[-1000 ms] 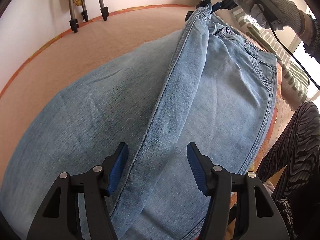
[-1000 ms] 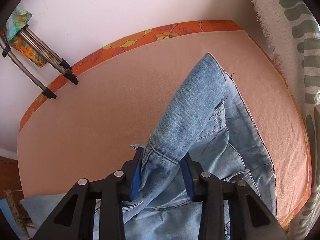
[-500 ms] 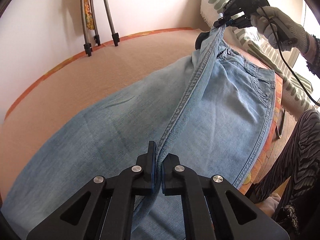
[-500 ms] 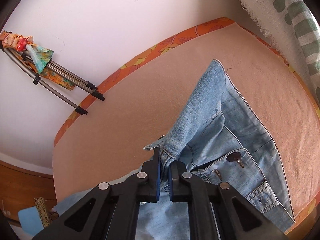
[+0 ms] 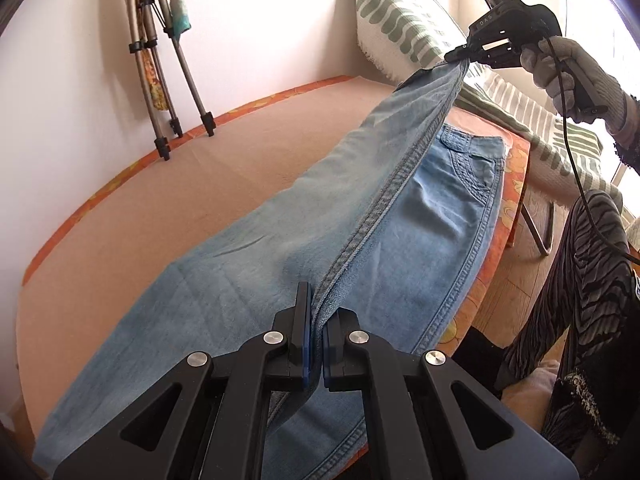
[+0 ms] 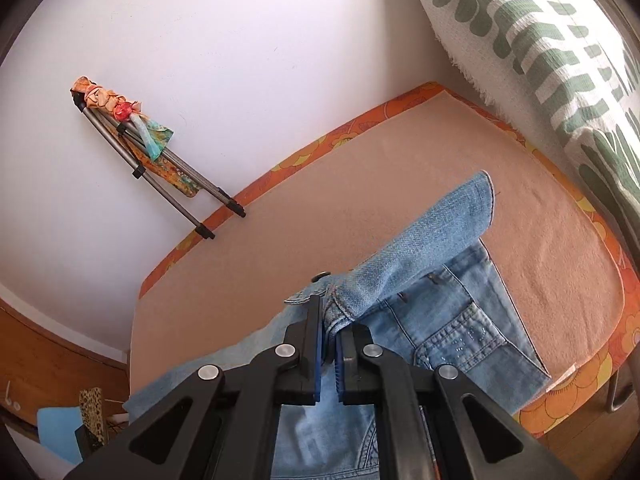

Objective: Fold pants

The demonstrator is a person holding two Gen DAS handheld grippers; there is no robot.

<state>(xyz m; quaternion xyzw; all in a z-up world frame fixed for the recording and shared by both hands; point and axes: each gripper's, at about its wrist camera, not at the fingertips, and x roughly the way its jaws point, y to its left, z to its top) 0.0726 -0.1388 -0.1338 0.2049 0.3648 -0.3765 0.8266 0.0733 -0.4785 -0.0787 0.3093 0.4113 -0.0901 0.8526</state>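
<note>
1. The flat peach-coloured felt table cover with an orange flowered border is the biggest thing here, matte and slightly fuzzy. I judge it will drag on cloth rather than let it slide.

2. On it lie the light-blue denim pants, one half flat on the cover, the near half raised into a ridge along the thick double-stitched seam. The waistband end lies toward the cushion, with a stitched pocket and metal buttons showing. I judge the denim soft and limp but fairly heavy for cloth: it sags between my two holds and will not keep a shape by itself. The seams and waistband are the thick, firm parts, so they are the best places to pinch; a single layer would slip or stretch.

3. A white woven cushion with green wavy stripes, coarse and fringed at its edge, leans beyond the waistband.

4. A grey metal folding stand with rubber feet props against the white wall, with bright printed cloth tied to it.

5. My left gripper, black plastic with blue pads, is clamped on the seam partway down the leg.

6. My right gripper is clamped on the bunched waistband, lifted off the cover.
</note>
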